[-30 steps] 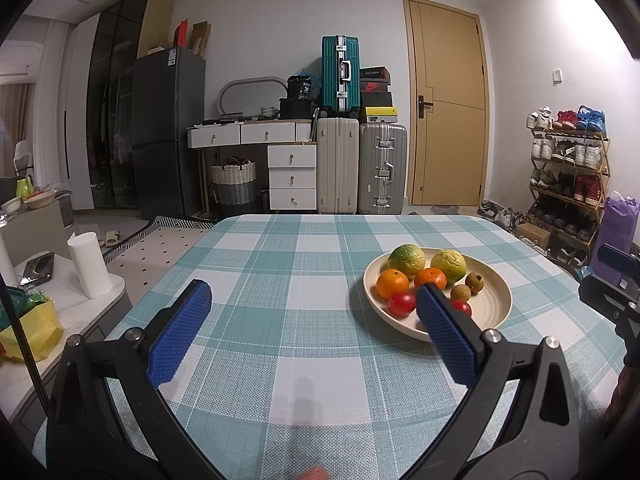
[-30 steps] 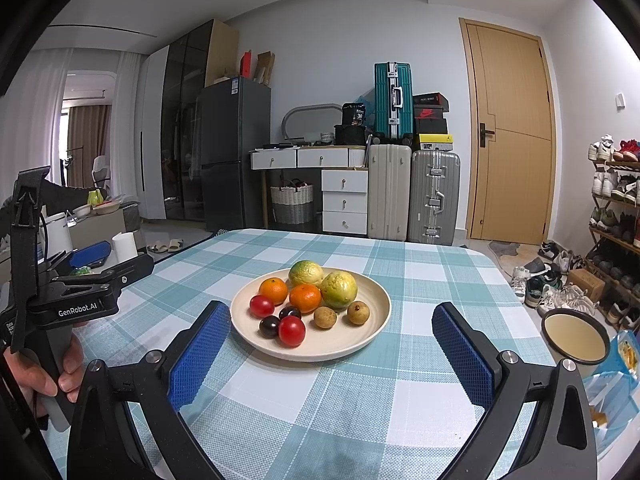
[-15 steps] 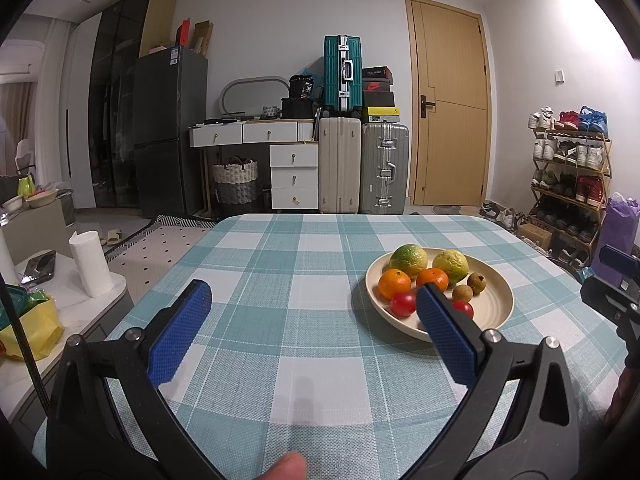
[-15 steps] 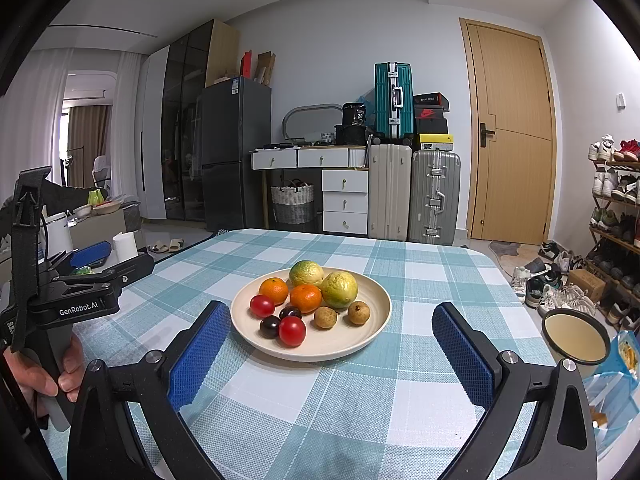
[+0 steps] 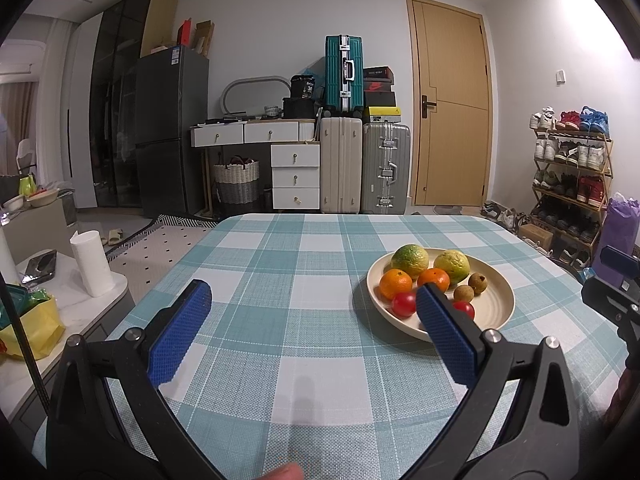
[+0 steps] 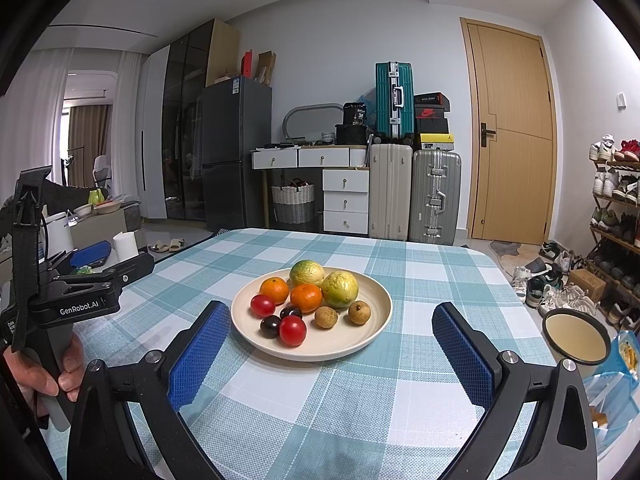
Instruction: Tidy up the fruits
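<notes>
Blue-padded right gripper (image 6: 326,350) at 6 o'clock, jaws spread wide, holding nothing; left gripper (image 5: 312,328) likewise wide apart and empty, over the checked surface (image 5: 280,280).

Cream plate (image 6: 360,344) just beyond the right gripper at 12 o'clock. All fruit lies on it: two red tomatoes (image 6: 293,330) and two dark plums (image 6: 270,326) nearest, two brown longans (image 6: 326,317) beside them at 2 o'clock, two oranges (image 6: 306,298) behind, two green citrus (image 6: 340,289) farthest.

Progress: fruit is gathered by kind on the plate, none loose on the cloth. This fits either a finished sort or a plate waiting to be sorted elsewhere; undecided.

Room: bare cloth all round the plate, widest at 9 o'clock. Surface edge drops off at 3 o'clock, a bowl (image 6: 576,340) below it.
</notes>
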